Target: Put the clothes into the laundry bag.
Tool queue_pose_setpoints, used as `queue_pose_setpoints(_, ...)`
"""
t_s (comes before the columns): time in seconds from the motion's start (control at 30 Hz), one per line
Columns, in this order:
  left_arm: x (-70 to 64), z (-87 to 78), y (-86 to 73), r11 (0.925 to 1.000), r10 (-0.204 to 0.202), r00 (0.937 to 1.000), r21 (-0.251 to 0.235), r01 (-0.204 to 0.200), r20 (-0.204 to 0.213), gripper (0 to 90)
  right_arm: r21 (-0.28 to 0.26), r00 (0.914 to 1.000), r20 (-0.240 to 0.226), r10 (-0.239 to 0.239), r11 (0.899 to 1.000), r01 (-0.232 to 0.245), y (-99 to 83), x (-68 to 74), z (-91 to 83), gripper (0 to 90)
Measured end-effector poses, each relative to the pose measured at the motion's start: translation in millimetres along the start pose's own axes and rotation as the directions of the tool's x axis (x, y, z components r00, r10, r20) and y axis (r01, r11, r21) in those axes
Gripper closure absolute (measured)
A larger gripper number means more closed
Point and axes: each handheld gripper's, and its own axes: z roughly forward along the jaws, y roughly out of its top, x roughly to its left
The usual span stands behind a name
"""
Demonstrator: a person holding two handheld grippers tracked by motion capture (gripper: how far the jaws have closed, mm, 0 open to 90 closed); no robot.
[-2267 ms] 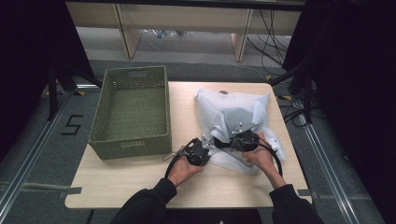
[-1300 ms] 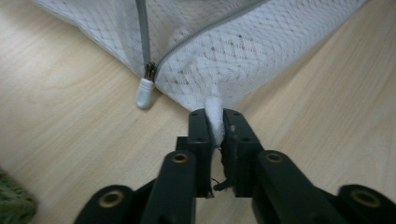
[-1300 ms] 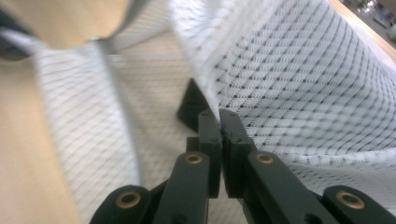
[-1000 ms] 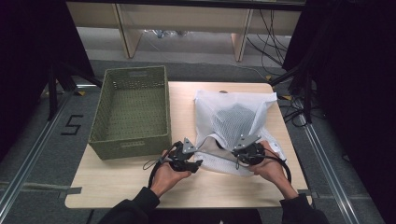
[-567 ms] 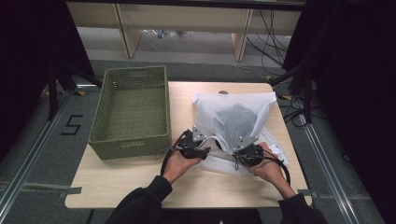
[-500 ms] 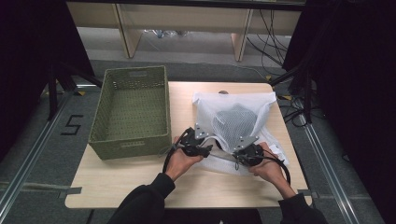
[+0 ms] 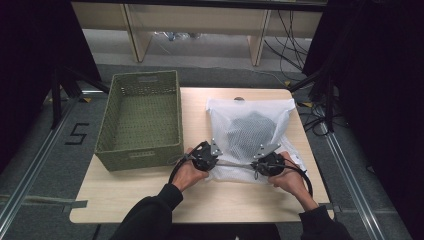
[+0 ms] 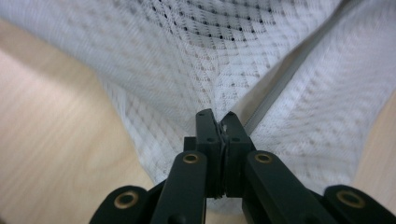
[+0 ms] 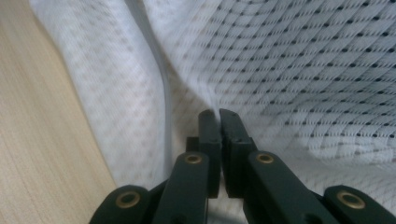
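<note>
Both tongs are clenched on the near edge of the white mesh laundry bag [image 7: 250, 131]: the left tongs [image 7: 210, 152] pinch its near-left part, the right tongs [image 7: 263, 156] its near-right part, each with a fold of netting between closed jaws. Held apart like this, they seem to stretch the near hem taut, perhaps to spread or lift the bag. It lies on the right half of the pale wooden bench [image 7: 125, 200], with a dark bundle [image 7: 248, 130] inside. An empty olive-green woven basket [image 7: 141, 145] stands just beside it to the left, nothing lying between them.
</note>
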Motion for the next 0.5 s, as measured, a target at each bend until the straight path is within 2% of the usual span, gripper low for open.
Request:
queue_pose_setpoints(0.03,-0.3,1.7,-1.5,0.9998,-0.018,0.9998,0.001,0.018,0.004,87.8,0.006,1.0,-0.004,0.002,1.0,-0.002,0.0,0.7,1.3,89.1)
queue_pose_setpoints(0.1,-1.9,3.6,-1.7,0.9997,-0.023,0.9997,0.012,0.023,0.007,87.6,0.02,1.0,-0.01,0.002,1.0,-0.002,0.1,0.9,3.9,89.1)
queue_pose_setpoints(0.13,-2.9,3.7,-1.0,0.9998,-0.015,0.9997,0.016,0.015,0.018,87.3,0.019,1.0,-0.004,-0.008,1.0,0.008,-0.6,0.4,4.8,89.1)
queue_pose_setpoints(0.2,-4.9,-0.1,-0.2,0.9997,-0.019,0.9992,0.013,0.018,0.034,85.1,0.025,0.9998,-0.008,0.016,1.0,-0.016,-1.4,0.3,3.5,89.1)
queue_pose_setpoints(0.23,-6.0,-3.4,0.1,0.9999,-0.015,0.999,0.008,0.015,0.041,83.1,0.021,1.0,0.003,0.0,1.0,0.0,-2.3,-0.3,3.2,89.1)
queue_pose_setpoints(0.3,-6.8,-10.2,0.7,0.9997,-0.021,0.9987,-0.013,0.022,0.046,75.7,0.021,1.0,-0.005,0.003,1.0,-0.003,-2.9,-0.8,2.8,89.0)
queue_pose_setpoints(0.4,-10.2,-24.4,0.5,0.9982,-0.031,0.997,-0.049,0.034,0.071,70.3,-0.002,0.9998,-0.01,0.018,1.0,-0.018,-1.3,-0.3,-0.8,86.6)
queue_pose_setpoints(0.47,-13.5,-34.3,-0.7,0.9962,-0.033,0.996,-0.077,0.04,0.083,62.2,-0.006,0.997,-0.035,0.07,0.998,-0.07,1.2,0.5,-6.6,80.6)
queue_pose_setpoints(0.5,-14.9,-38.9,-1.8,0.9957,-0.028,0.996,-0.086,0.036,0.084,59.5,-0.025,0.9977,-0.031,0.061,0.998,-0.062,1.7,0.5,-9.1,76.4)
